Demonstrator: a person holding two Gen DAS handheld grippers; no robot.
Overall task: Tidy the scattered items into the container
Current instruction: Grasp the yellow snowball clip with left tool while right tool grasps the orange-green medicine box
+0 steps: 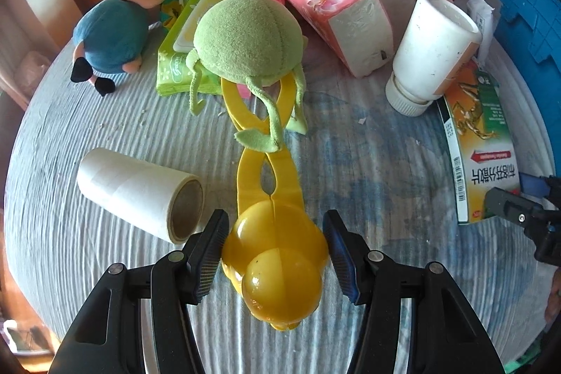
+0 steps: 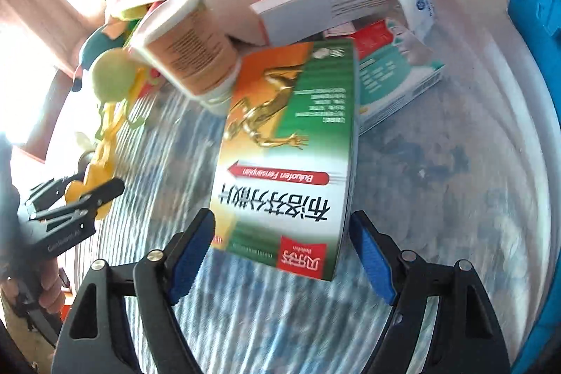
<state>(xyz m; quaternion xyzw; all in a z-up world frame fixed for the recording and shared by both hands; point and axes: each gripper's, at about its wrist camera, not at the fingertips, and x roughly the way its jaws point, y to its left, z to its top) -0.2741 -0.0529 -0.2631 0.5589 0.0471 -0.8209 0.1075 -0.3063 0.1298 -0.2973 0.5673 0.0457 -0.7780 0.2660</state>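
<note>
Blue crate (image 1: 529, 9) at the counter's (image 1: 368, 170) right edge shows no contents, while the left claw (image 1: 275, 251) clamps the yellow tongs' (image 1: 266, 184) ball end, handles running away under a green plush (image 1: 245, 41), and the right claw (image 2: 280, 255) gapes wide around the medicine box (image 2: 287, 146), lying lengthwise.

Items scattered on a table (image 1: 385, 163), piled toward its far side

A plastic tongs toy (image 1: 270, 233) is set between the left gripper's (image 1: 277, 255) pads, its handles running away under a plush ball (image 1: 245, 41). A paper roll (image 1: 140, 191) lies to its left, a bottle (image 1: 431, 48) leans at the right, and a medicine box (image 2: 287, 156) lies beside the bottle, its near end between the right gripper's (image 2: 280, 255) parted fingers. Tissue packs (image 1: 336, 13) are stacked behind, a crate (image 1: 529, 6) at far right.
</note>
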